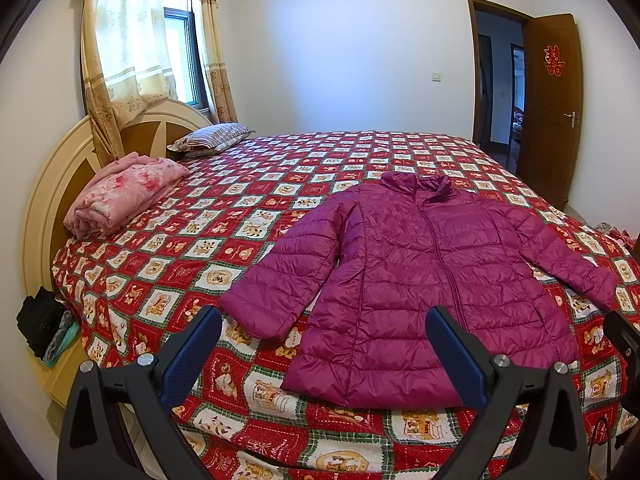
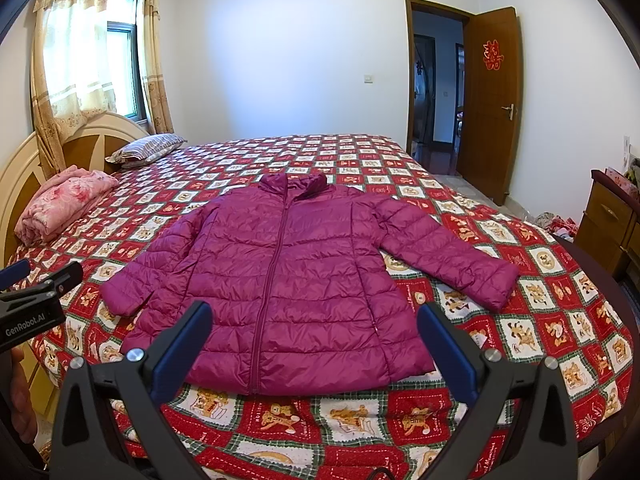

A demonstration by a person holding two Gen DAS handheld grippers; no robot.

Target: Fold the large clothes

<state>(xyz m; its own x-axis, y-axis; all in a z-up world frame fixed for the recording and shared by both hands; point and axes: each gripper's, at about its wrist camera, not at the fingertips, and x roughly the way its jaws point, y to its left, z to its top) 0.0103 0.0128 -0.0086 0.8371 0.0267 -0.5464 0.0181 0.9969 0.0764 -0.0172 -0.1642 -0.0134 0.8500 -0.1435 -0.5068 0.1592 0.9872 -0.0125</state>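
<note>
A magenta quilted puffer jacket (image 1: 424,276) (image 2: 288,280) lies flat and zipped on the red patchwork bedspread (image 1: 248,200) (image 2: 520,320), collar away from me, both sleeves spread outward. My left gripper (image 1: 324,320) hovers open above the near edge of the bed, in front of the jacket's left sleeve and hem, holding nothing. My right gripper (image 2: 314,312) is open too, raised in front of the jacket's hem with nothing between its fingers. The left gripper's body (image 2: 36,300) shows at the left edge of the right wrist view.
A folded pink blanket (image 1: 124,196) (image 2: 60,204) and a striped pillow (image 1: 216,138) (image 2: 148,148) lie by the headboard (image 1: 60,168). An open wooden door (image 1: 552,100) (image 2: 492,96) is beyond the bed. A wooden cabinet (image 2: 612,224) stands at right; dark clothes (image 1: 40,320) sit at left.
</note>
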